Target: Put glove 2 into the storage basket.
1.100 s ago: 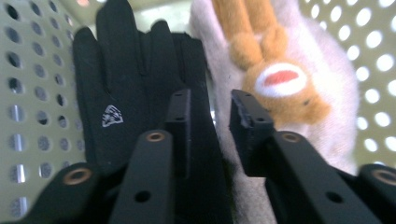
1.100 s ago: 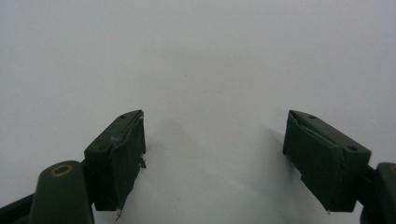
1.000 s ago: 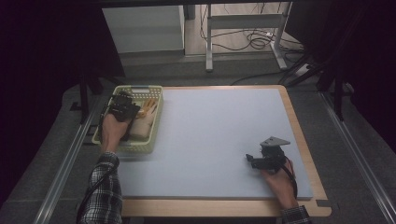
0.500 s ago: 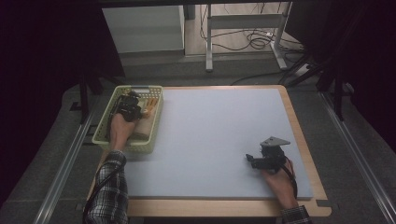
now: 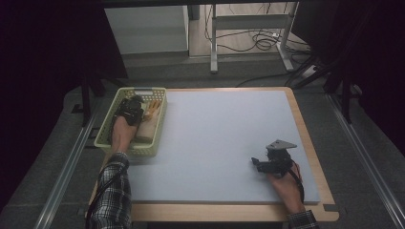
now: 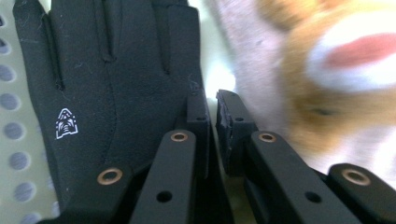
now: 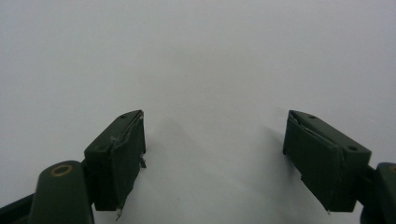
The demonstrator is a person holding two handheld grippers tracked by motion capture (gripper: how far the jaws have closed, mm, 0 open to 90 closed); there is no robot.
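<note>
Up in the upper left of the high view sits a pale green basket [image 5: 106, 138], and the person's left gripper [image 5: 130, 110] is down inside it. In the left gripper view, the left gripper [image 6: 212, 109] has its jaws nearly shut, just a thin slit between the tips. A black glove [image 6: 107, 79] (small white logo on it) lies on the left side of that frame, right against the left jaw; whether any of its fabric is actually pinched is impossible to tell. On the right of that frame there's a blurry orange and white plush toy [image 6: 336, 65], close beside the right jaw.

The right gripper [image 5: 260, 164] rests in the lower right of the high view on the light blue mat [image 5: 215, 143]. Its jaws stand wide apart over bare mat [image 7: 210, 70], holding nothing.
</note>
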